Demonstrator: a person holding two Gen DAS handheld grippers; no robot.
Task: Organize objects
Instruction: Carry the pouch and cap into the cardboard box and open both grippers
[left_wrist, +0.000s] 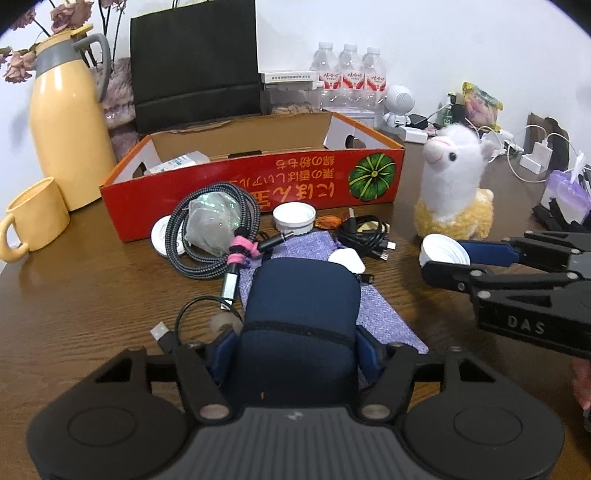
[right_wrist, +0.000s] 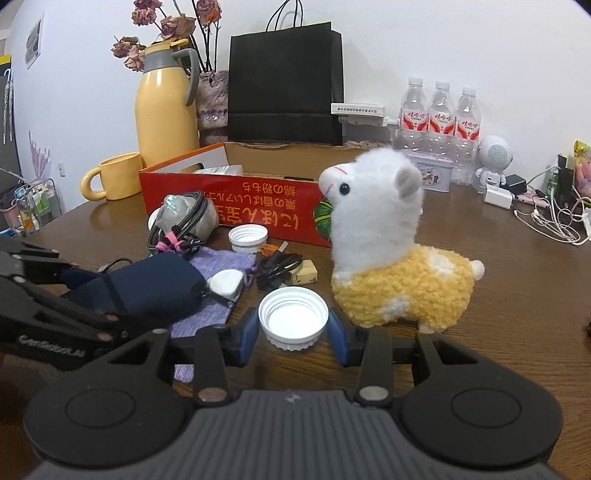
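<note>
1. Brown wooden bench (right_wrist: 517, 288); red cardboard box (left_wrist: 258, 184) open at back centre, black paper bag (right_wrist: 284, 81) behind it.
2. Alpaca plush (right_wrist: 388, 251) upright, right of the box.
3. Navy pouch (left_wrist: 299, 325) lying on a purple knit cloth (left_wrist: 384, 314); my left hand-held gripper (left_wrist: 295, 354) is clamped across its near end.
4. White jar lid (right_wrist: 293, 317), hollow side up, near the plush; my right hand-held gripper (right_wrist: 293, 328) has a pad on each side, gripping it.
</note>
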